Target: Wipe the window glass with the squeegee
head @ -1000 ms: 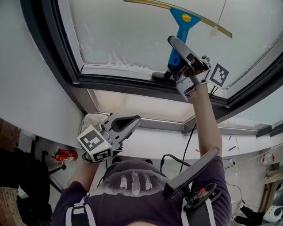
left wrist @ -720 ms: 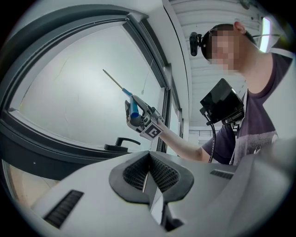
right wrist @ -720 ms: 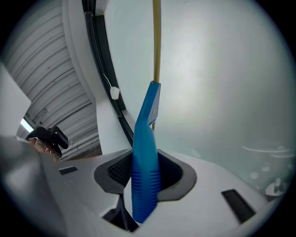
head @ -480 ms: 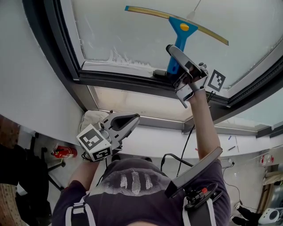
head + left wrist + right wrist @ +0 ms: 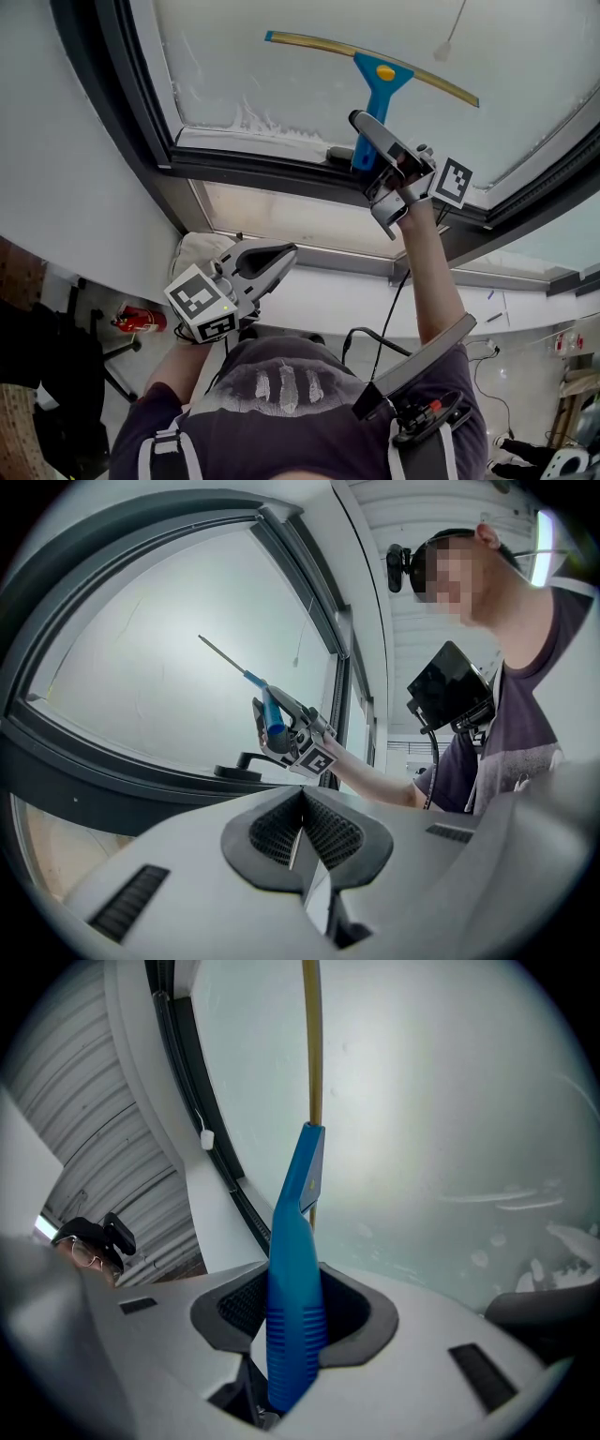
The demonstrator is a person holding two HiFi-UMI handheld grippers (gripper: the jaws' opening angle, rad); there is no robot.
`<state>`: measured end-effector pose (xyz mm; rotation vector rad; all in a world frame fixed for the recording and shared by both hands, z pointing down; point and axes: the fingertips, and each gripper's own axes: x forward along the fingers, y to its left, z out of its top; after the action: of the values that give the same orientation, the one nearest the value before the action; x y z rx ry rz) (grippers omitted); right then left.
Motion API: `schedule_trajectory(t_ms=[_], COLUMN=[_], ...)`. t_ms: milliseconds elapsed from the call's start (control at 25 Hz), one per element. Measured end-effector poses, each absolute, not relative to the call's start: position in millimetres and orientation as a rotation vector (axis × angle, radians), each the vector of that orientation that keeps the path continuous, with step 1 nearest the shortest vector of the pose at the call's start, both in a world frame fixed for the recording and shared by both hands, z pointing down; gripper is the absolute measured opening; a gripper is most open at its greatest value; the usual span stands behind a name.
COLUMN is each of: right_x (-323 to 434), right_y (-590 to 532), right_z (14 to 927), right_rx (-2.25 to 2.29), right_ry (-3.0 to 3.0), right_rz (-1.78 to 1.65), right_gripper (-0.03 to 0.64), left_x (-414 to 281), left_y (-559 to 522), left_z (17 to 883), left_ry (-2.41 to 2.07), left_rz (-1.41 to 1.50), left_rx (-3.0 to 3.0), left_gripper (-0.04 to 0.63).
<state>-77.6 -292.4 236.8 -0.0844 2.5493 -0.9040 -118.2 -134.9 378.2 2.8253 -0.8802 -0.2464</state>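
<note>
Sliding down the window glass [image 5: 281,89], the squeegee [image 5: 379,77] sits lower than it did a second ago. Its yellowish blade [image 5: 309,44], whose left end was cut off by the top edge of the head view, now lies wholly in view, slanting across the pane. The right gripper [image 5: 364,141] has come down with it and sits closer to the dark lower frame [image 5: 253,169]. Its jaws are clamped on the blue handle [image 5: 292,1326], which stands up between them towards the glass. A patch of white suds [image 5: 246,122] clings to the pane's lower left corner, as before. The left gripper [image 5: 281,255] has not moved. It hangs in front of the person's chest, well below the window, with its jaws pressed together on nothing.
</note>
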Motion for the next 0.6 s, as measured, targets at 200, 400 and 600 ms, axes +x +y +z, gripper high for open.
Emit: schedule_trajectory(t_ms=[200, 400, 600], right_x=[-76.8, -78.7, -78.9], right_y=[-290.5, -286.3, -281.5], right_z=[246.6, 257.4, 265.5], right_rx=[-0.074, -0.068, -0.064], right_ry=[2.55, 2.549, 2.554], right_rz=[-0.939, -0.966, -0.985], right_gripper=[0.132, 0.132, 0.132], left_x=[-115.5, -115.8, -117.8], left_y=[-134.2, -131.1, -126.3], left_z=[377.6, 380.2, 382.7], left_ry=[-0.893, -0.903, -0.913], left_rz=[-0.236, -0.23, -0.238], left_rx=[2.823, 2.822, 2.817], left_gripper=[0.008, 0.008, 0.008])
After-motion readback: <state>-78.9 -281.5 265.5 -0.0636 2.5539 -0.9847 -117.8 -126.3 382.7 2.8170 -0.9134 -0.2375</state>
